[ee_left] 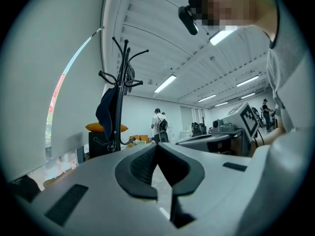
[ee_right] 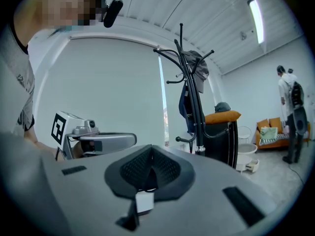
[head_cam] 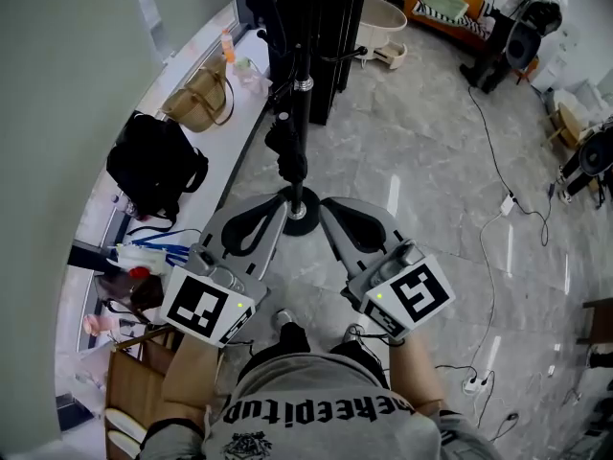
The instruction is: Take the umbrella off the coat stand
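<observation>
Both sets of jaws were clenched on nothing, the left gripper (ee_left: 156, 146) and right gripper (ee_right: 150, 150) held level, side by side, short of the coat stand (ee_right: 195, 119). The umbrella (ee_right: 186, 104), apparently the dark blue bundle, hung from a hook partway up the pole. It was untouched, so reaching, gripping and lifting it off all remained.

The grey marble floor (head_cam: 421, 151) is occupied by the coat stand (head_cam: 301, 220), and a black cable (head_cam: 493, 161) is laid across it. A black bag (head_cam: 153, 166) and a tan handbag (head_cam: 199, 99) are set on the white ledge (head_cam: 230, 151).
</observation>
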The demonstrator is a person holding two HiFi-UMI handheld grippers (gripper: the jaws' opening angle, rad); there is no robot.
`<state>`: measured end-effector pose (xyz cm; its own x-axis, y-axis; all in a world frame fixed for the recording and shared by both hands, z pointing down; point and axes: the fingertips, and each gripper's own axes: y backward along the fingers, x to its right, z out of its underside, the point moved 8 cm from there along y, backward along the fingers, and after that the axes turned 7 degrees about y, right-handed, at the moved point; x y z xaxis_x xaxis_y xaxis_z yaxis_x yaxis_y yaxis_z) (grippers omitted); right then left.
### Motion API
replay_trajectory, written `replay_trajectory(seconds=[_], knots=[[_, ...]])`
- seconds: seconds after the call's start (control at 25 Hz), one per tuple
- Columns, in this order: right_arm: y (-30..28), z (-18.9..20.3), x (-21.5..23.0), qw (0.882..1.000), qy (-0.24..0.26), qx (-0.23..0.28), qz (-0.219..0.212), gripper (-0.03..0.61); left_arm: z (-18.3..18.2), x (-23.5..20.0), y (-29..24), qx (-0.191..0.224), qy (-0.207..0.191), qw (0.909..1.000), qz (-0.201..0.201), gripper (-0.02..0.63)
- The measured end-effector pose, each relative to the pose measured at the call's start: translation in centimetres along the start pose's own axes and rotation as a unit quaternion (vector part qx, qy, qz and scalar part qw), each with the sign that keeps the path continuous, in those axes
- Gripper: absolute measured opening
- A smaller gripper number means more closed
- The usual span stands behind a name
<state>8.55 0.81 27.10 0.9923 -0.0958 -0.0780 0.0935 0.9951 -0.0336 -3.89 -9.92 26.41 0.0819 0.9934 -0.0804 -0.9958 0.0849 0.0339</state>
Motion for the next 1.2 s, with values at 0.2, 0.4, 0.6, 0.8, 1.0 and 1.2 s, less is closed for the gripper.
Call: replay_trajectory(seconds=[0.2, 0.4, 0.6, 0.8, 1.0, 1.2], knots=[[-1.3, -0.1, -0.3, 1.000, 0.000, -0.004, 0.014, 0.012, 0.1, -1.7, 0.1, 0.001, 0.004, 0.9999, 0.011, 0.015], [-2.5, -0.1, -0.6, 1.000, -0.004, -0.009, 0.029, 0.012, 0.1, -3.2, 0.1, 0.001, 0.007, 0.9997, 0.023, 0.015], [-2.9, -0.1, -0.8, 0.999, -0.011, -0.011, 0.042, 0.012, 0.2, -4.1, 0.0, -0.001, 0.011, 0.9994, 0.032, 0.015], [-2.8, 0.0, -0.9, 0.999, -0.009, -0.017, 0.051, 0.012, 0.5, -4.3, 0.1, 0.001, 0.020, 0.9990, 0.040, 0.015], [-2.7, 0.0, -0.8, 0.998, -0.014, -0.022, 0.057, 0.014, 0.6, -4.3, 0.1, 0.000, 0.025, 0.9989, 0.040, 0.015], [-3.1, 0.2, -0.4, 0.999, -0.014, -0.020, 0.047, 0.014, 0.8, -4.6, 0.2, -0.005, 0.023, 0.9993, 0.029, 0.015]])
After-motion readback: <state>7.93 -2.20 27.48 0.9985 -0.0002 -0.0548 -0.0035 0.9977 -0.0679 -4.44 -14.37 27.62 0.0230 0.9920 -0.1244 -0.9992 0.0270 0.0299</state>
